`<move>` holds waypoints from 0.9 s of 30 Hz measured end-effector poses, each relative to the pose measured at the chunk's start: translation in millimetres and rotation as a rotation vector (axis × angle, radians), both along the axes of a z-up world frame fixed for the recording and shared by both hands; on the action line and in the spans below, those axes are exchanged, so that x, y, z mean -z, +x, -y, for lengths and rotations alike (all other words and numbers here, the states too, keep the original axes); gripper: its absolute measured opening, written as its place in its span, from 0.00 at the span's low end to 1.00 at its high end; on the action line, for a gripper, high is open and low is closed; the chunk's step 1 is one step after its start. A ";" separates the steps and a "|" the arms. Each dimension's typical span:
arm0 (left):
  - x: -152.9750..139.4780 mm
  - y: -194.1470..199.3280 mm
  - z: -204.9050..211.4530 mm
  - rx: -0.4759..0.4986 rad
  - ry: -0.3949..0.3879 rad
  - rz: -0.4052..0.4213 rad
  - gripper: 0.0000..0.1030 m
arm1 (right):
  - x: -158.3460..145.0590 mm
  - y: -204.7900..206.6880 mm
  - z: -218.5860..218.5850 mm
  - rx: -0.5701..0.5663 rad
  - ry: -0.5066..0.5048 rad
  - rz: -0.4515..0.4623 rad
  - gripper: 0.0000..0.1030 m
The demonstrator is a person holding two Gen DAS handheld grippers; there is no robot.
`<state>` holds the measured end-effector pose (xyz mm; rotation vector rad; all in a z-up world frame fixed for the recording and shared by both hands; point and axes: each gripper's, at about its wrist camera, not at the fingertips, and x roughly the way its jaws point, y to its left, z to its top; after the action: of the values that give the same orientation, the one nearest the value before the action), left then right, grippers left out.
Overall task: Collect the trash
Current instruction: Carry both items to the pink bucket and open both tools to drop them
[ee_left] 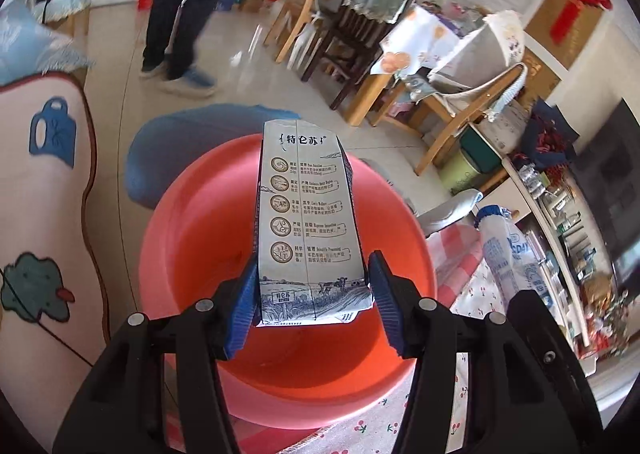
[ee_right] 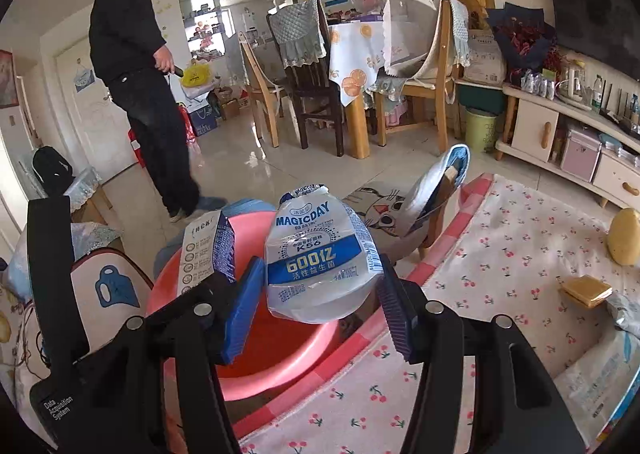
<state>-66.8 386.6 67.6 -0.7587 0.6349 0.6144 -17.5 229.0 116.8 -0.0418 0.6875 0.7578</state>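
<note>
Left wrist view: milk carton (ee_left: 310,222) clamped in left gripper (ee_left: 312,306), long axis pointing away, directly over the red basin (ee_left: 192,238). Right gripper (ee_right: 320,302) grips the crumpled bottle (ee_right: 320,254) above the basin's right rim, at the table's left edge.

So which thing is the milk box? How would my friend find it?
Look for the big pink basin on the floor beside the cherry-print mat. Over it, the left gripper pinches a tall milk carton by its bottom end. Unlike the squashed clear MAGICDAY bottle in the right gripper, it is a flat-sided grey-and-blue paper box with round brown icons down its side.
</note>
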 end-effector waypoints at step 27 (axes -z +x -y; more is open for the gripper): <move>10.9 -9.5 -19.8 -0.060 -0.054 0.003 0.80 | 29.7 24.2 6.9 0.028 0.129 -0.215 0.78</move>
<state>-76.3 406.3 56.7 -0.8318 0.6300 0.6532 6.7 222.1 87.1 0.1690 0.8399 0.7855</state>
